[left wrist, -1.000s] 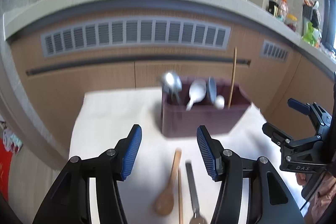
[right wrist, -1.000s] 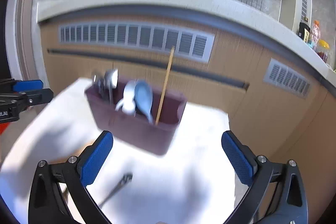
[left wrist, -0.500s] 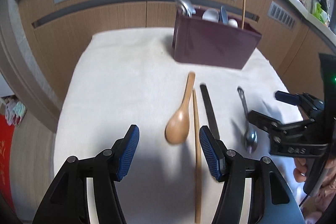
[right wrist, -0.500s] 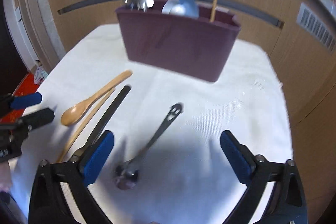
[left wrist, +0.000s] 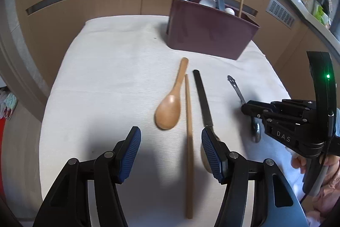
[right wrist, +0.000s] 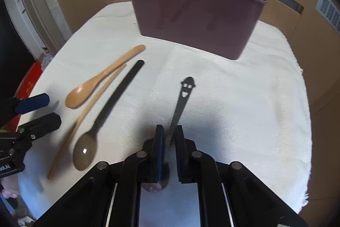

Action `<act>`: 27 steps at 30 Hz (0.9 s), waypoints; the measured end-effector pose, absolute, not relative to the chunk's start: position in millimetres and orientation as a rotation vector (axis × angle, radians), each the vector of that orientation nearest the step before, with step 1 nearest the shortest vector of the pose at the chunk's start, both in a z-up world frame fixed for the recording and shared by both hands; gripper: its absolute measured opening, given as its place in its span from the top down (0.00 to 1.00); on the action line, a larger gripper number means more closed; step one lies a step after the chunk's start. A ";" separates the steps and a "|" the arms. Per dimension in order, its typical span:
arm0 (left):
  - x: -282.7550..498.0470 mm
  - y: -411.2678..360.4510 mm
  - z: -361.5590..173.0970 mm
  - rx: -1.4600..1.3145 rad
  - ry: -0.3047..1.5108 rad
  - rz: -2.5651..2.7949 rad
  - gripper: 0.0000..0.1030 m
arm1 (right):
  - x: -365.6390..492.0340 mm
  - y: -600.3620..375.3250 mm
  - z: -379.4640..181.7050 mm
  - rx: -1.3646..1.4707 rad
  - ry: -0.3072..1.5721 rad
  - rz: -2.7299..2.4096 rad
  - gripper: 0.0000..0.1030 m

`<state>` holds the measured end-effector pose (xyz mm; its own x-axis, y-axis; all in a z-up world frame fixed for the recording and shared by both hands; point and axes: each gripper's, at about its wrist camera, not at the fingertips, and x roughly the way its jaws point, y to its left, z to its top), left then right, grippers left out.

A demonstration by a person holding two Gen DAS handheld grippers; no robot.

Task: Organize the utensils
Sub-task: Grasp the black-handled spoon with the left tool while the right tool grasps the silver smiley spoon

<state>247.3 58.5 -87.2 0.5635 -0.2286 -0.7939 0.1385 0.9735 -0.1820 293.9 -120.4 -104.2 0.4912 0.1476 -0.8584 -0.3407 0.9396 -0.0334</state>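
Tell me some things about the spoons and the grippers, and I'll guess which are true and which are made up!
1. The right gripper is pinching the metal spoon with the smiley face. True.
2. The left gripper is holding the wooden spoon. False: it is open and holds nothing; the wooden spoon lies on the cloth.
3. The dark red box already has utensils standing in it. True.
4. The black-handled spoon is standing in the box. False: it lies on the cloth beside a chopstick.
5. A chopstick lies between the wooden spoon and the black-handled spoon. True.
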 end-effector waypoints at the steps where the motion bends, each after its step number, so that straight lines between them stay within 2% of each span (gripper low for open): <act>1: 247.6 56.2 -86.6 -0.092 0.946 -0.224 0.42 | 291.5 -124.1 -102.9 -0.218 1.009 0.287 0.94; 13: 282.4 44.8 -85.3 -0.037 0.995 -0.279 0.46 | 281.8 -178.7 -89.1 -0.108 1.002 0.254 0.95; 19: 305.9 14.9 -91.8 -0.019 1.091 -0.387 0.62 | 285.7 -193.6 -88.2 -0.057 1.004 0.262 0.95; 24: 333.8 -17.3 -105.8 0.107 1.166 -0.371 0.71 | 280.1 -196.5 -86.0 -0.042 0.992 0.283 0.94; 25: 335.8 -21.6 -105.6 0.134 1.159 -0.362 0.74 | 278.0 -197.7 -84.1 -0.045 0.984 0.288 0.94; 26: 338.7 -27.6 -105.1 0.172 1.158 -0.347 0.83 | 276.3 -198.1 -82.6 -0.048 0.978 0.294 0.94; 27: 340.5 -31.9 -104.6 0.189 1.155 -0.347 0.86 | 275.1 -197.9 -80.2 -0.053 0.969 0.302 0.94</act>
